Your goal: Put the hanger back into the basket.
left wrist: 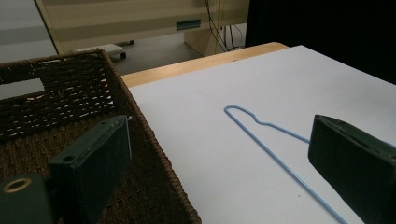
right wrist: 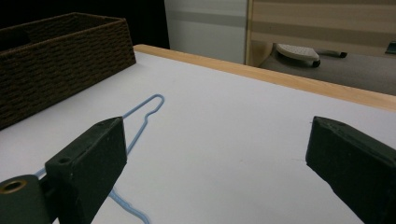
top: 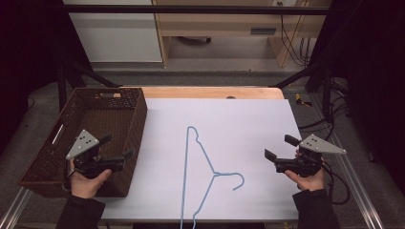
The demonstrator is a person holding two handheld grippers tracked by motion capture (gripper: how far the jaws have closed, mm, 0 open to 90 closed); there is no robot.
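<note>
Dark woven basket at desk's left edge; white sheet covers wooden desk; cabinet behind

blue hanger cut off at bottom edge

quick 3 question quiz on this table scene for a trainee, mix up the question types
1. True or false: the left gripper is shut on the blue wire hanger.
2. Where does the woven basket sit on the table? A) left side B) right side C) centre
3. Fill in: the hanger lies flat on the white ____, between the two grippers.

Key:
1. False. Its jaws stand open and empty, above the basket's near corner. The right gripper is open and empty too.
2. A
3. sheet
</note>
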